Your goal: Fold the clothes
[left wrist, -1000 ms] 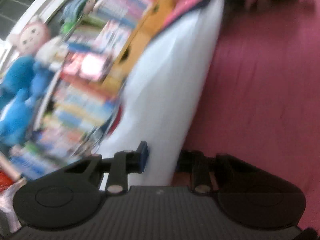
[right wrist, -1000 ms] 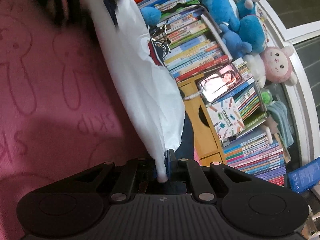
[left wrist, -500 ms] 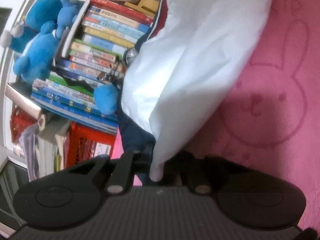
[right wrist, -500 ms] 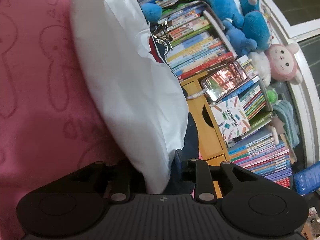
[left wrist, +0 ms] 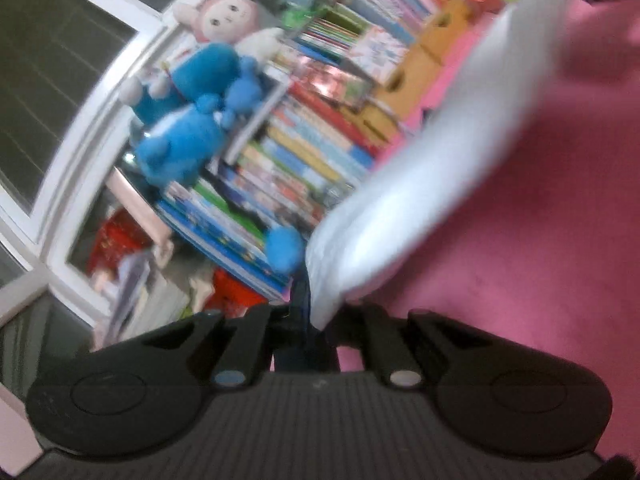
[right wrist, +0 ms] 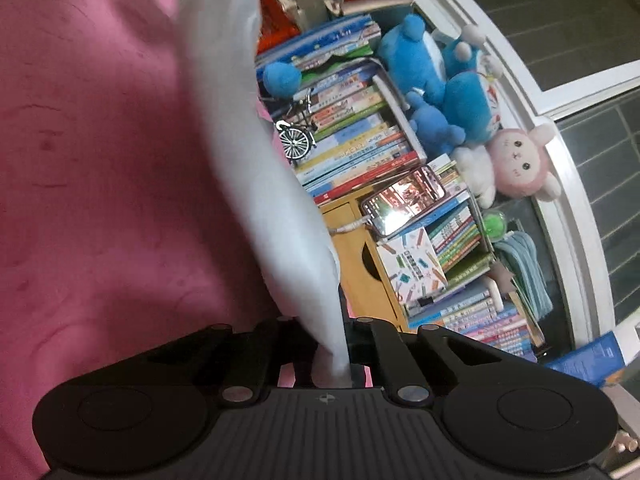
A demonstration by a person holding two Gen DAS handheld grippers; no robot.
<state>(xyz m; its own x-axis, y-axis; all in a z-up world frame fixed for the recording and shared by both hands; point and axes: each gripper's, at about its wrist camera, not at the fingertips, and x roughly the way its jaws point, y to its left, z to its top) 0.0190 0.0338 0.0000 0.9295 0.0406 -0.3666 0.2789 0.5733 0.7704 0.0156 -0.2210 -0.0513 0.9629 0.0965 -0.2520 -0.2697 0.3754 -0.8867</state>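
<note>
White garment (right wrist: 260, 184), slack half a second ago, now stretches taut between the left gripper (left wrist: 316, 320) and right gripper (right wrist: 332, 344), both clenched on its corners above the pink blanket (right wrist: 100, 160), ready for laying flat.

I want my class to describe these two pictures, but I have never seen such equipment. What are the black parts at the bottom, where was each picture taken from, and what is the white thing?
There is no robot here. A person holds a two-finger claw in each hand, and a wide-angle camera on each one looks forward along its fingers. The black shape at the bottom of each picture is that tool.

One picture comes from the left claw, the other from the right claw. Each is closed on an edge of the same white garment, which hangs stretched between them above a pink blanket. The left view is blurred.

Behind are stacked books, blue plush toys, a pink plush toy and a lit phone by a window.
</note>
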